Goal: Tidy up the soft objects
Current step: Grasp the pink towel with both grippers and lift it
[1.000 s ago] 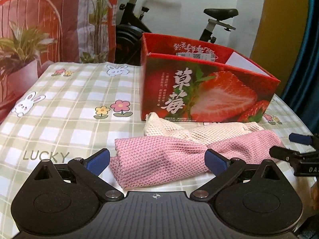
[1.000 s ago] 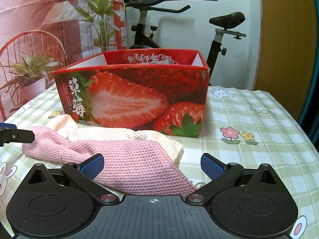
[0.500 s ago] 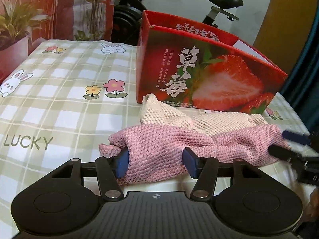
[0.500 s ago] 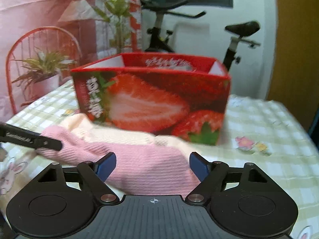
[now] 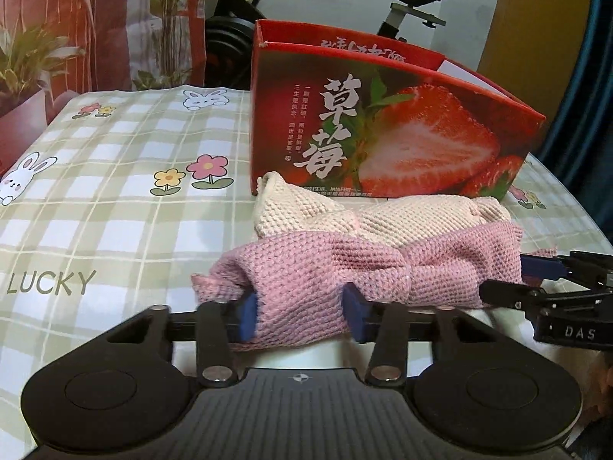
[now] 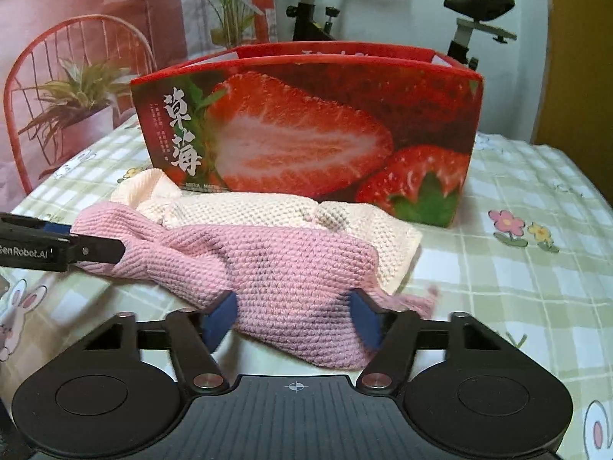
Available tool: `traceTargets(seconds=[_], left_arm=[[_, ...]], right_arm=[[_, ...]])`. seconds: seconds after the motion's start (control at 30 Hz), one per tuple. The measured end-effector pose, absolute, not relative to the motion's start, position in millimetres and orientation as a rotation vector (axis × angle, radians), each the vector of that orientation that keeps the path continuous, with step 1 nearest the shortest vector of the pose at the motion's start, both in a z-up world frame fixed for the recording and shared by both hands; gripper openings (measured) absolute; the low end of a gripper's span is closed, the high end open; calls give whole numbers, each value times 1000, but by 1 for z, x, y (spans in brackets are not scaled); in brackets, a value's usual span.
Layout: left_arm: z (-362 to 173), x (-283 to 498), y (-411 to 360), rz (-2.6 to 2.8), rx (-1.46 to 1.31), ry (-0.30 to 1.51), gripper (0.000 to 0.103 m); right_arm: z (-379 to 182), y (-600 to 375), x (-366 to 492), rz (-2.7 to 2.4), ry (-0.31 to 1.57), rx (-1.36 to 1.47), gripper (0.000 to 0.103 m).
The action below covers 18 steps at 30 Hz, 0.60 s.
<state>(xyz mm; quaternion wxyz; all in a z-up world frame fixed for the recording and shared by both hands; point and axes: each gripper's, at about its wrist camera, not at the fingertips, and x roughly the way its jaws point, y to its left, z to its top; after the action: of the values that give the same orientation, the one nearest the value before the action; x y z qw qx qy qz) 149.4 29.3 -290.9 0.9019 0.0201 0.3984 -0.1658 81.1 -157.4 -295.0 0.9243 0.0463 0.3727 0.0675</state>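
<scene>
Pink knitted cloth: bunched into a long roll on the checked tablecloth, in front of the red strawberry box. Long axis parallel to the box's printed front wall, one end pointing past the box's left corner, the other toward its right corner. Pinched narrow near the middle in the left wrist view, fuller at both ends.

Cream knitted cloth: between the pink one and the box, touching the foot of the box's front wall, long axis likewise along that wall, partly overlapped by the pink cloth.

Left gripper: at the end of the pink cloth nearer the box's left corner, jaws closing, blue pads pressed into the bunched fabric on both sides. Seen from the right wrist view as a black finger reaching in against the narrow left end.

Right gripper: at the end nearer the box's right corner, jaws closing, the pink cloth between its blue pads, both pads sunk into the knit. A frayed corner sticking out past the right pad, away from the box.

Box: upright, open at the top, contents not visible.
</scene>
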Motion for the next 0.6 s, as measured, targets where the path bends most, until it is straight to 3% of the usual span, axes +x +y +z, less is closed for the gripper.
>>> traceTargets(seconds=[0.03, 0.1, 0.13, 0.6], left_arm=[[-290, 148, 30, -348, 38, 829, 38], [-289, 145, 31, -368, 23, 837, 34], [-288, 142, 33, -378, 9, 841, 32], [-285, 121, 33, -414, 0, 855, 30]], right_arm=[[-294, -157, 80, 147, 768, 98, 43], [-292, -156, 78, 175, 778, 107, 20], [-291, -154, 76, 183, 778, 104, 17], [-271, -161, 54, 200, 765, 155, 14]])
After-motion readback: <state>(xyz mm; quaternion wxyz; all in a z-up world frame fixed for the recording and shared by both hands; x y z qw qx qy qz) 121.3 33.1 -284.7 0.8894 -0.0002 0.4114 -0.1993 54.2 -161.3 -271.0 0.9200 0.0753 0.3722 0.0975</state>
